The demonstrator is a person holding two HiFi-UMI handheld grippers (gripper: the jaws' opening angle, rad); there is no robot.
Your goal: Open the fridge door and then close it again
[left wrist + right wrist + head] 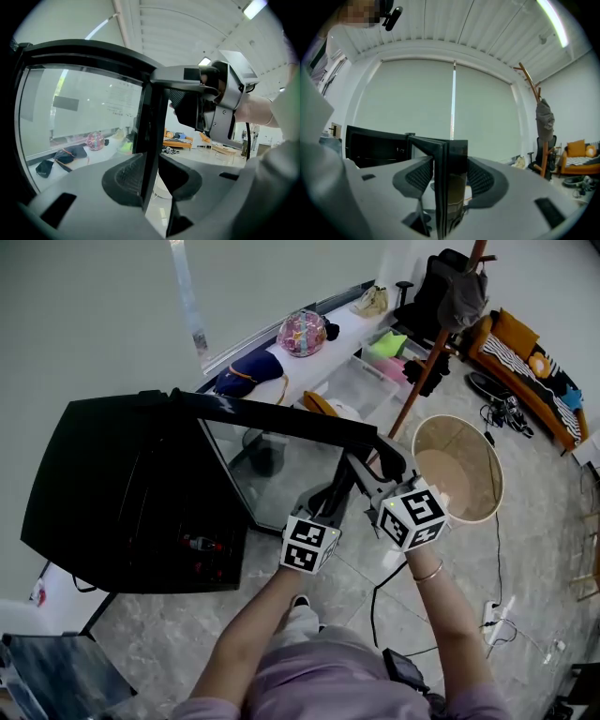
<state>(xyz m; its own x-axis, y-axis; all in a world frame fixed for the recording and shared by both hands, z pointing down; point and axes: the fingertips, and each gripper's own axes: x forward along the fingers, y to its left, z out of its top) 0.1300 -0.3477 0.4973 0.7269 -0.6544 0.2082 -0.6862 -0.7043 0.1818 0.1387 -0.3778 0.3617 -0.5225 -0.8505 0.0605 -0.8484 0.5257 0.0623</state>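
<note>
A black mini fridge (122,493) stands open, and its glass door (281,465) is swung out toward me. Both grippers meet at the door's free edge (380,451). My left gripper (339,495) straddles that edge; in the left gripper view its pads (126,176) pinch the dark door frame (154,122). My right gripper (373,472) sits just beside it. In the right gripper view the thick door edge (452,159) fills the space between that gripper's jaws (450,180), whose pads lie close along both faces without clearly pressing. Behind the door is the dark fridge body (375,147).
A round beige bin (457,468) stands right of the door's edge. A wooden coat stand (431,352) rises behind it. Cables and a power strip (497,615) lie on the floor at right. Bags sit on the window ledge (300,334), and an orange sofa (525,362) is far right.
</note>
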